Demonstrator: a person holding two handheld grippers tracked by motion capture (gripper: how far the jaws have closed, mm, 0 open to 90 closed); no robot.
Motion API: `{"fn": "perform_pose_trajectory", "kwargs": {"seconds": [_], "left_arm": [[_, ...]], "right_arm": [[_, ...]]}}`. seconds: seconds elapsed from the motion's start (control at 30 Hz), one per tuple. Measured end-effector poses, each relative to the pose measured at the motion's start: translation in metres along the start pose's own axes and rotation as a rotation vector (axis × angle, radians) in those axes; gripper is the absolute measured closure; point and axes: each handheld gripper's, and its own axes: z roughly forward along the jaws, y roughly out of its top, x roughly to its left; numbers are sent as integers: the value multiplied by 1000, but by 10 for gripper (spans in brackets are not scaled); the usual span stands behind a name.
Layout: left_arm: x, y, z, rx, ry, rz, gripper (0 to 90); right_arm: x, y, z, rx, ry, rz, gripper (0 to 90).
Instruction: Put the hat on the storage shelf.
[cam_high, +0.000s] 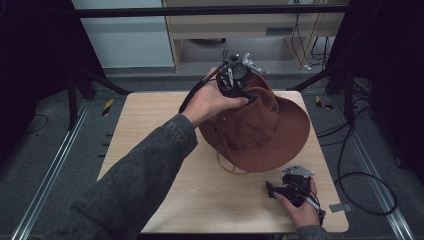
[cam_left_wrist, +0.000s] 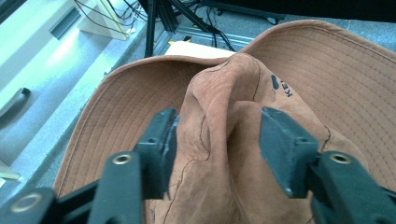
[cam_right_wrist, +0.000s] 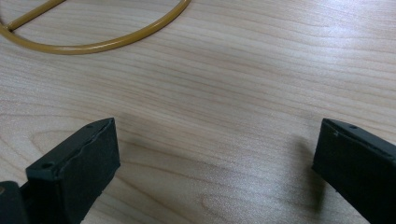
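Left tool (cam_left_wrist: 215, 140) loose astride brown hat (cam_left_wrist: 327, 79) crown.

The hat (cam_high: 260, 127) is matt brown suede-like cloth with stitched brim; the table (cam_high: 150, 130) is smooth pale wood.

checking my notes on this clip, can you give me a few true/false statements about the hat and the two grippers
1. The hat is brown. True.
2. The left gripper has the hat's crown between its jaws. True; the fabric bunches there, and the right jaw looks just clear of it.
3. The right gripper holds the hat's cord. False; its jaws stand wide apart over bare table, with the cord apart from them.
4. The hat lies on the floor. False; it sits on the table.
5. The right gripper is nearer the person than the hat. True.
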Motion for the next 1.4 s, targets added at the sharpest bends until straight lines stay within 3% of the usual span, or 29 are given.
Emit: {"fn": "perform_pose_trajectory", "kwargs": {"seconds": [0.07, 0.33, 0.5, 0.8, 1.03, 1.17, 1.4], "left_arm": [[-1, 0, 0, 0, 1, 6, 437], [-3, -2, 1, -24, 14, -3, 181], [-4, -3, -2, -38, 26, -7, 115], [-13, -8, -16, -62, -3, -1, 57], [-23, -19, -42, -84, -4, 22, 44], [-21, -27, -55, -98, 4, 9, 42], [-14, -56, -81, -107, 22, -25, 42]], "right_arm": [[0, 0, 0, 0, 0, 0, 6], [0, 0, 0, 0, -1, 0, 5], [0, 0, 0, 0, -1, 0, 6], [0, 0, 0, 0, 0, 0, 6], [0, 0, 0, 0, 0, 1, 6], [-2, 0, 0, -3, -7, -14, 5], [-2, 0, 0, -3, -6, -14, 5]]}}
